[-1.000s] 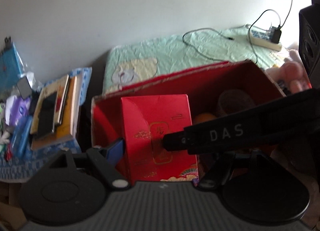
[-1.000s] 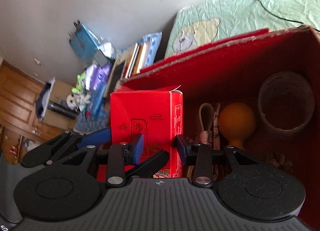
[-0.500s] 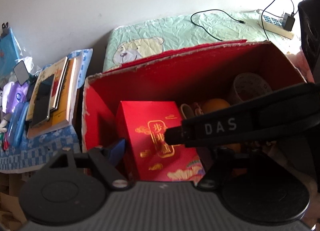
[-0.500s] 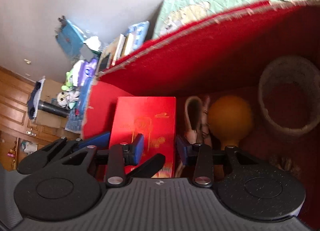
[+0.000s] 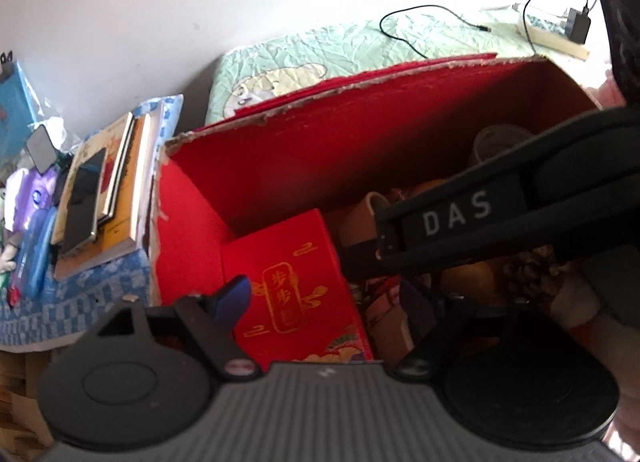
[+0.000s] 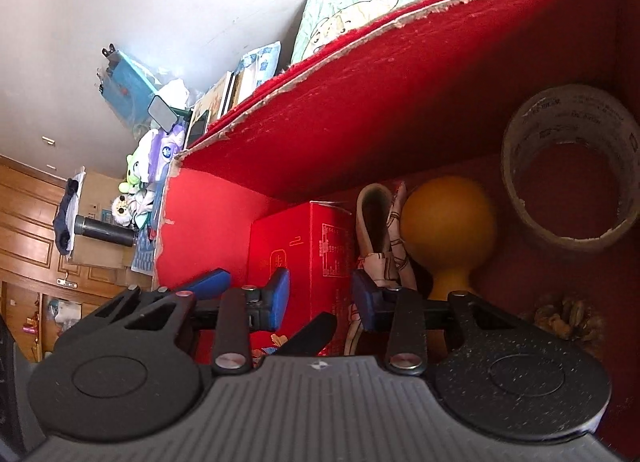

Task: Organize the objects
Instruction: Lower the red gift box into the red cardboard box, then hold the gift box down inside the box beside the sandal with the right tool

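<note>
While both tools reached down into the big red carton (image 6: pixel 400 110), the small red gift box (image 5: pixel 296 282) stood at lower centre of both views, against the carton's left wall, probably tucked there to leave room beside it. The right gripper (image 6: pixel 320 298) pinched the box's narrow side, its blue pads on either face. The left gripper (image 5: pixel 324 298) had just been opening; its jaws stood spread around the box, apparently letting go. To the right lay a folded strap (image 6: pixel 380 230), an orange bulb (image 6: pixel 448 222) and a tape roll (image 6: pixel 568 166).
</note>
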A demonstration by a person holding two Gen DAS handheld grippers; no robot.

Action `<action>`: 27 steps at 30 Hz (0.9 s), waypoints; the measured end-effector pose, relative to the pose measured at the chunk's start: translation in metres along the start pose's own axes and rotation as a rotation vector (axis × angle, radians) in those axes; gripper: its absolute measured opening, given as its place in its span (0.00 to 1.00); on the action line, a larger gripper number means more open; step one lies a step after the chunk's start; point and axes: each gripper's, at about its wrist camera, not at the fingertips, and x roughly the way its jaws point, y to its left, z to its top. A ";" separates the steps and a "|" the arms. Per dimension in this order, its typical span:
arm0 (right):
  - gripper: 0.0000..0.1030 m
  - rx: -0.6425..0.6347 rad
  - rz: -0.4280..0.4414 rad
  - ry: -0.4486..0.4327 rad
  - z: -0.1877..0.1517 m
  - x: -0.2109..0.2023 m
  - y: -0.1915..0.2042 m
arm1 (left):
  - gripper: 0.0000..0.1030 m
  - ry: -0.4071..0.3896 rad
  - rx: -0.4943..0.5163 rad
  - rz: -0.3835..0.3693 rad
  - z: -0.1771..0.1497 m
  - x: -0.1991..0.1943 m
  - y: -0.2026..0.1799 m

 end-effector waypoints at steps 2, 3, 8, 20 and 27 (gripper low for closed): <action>0.38 0.003 0.000 -0.004 0.000 0.000 -0.001 | 0.80 -0.012 -0.009 -0.006 0.001 -0.002 0.004; 0.38 0.004 -0.002 -0.005 0.000 0.000 -0.001 | 0.80 -0.012 -0.014 -0.005 0.002 -0.002 0.005; 0.38 0.005 -0.008 -0.011 0.000 0.001 -0.001 | 0.80 -0.015 -0.032 -0.013 0.005 0.002 0.005; 0.37 0.006 -0.009 -0.017 0.002 0.002 -0.003 | 0.84 -0.017 -0.017 -0.029 0.008 0.006 -0.003; 0.36 0.006 -0.010 -0.017 0.002 0.002 -0.003 | 0.85 -0.017 -0.012 -0.015 0.008 0.007 -0.005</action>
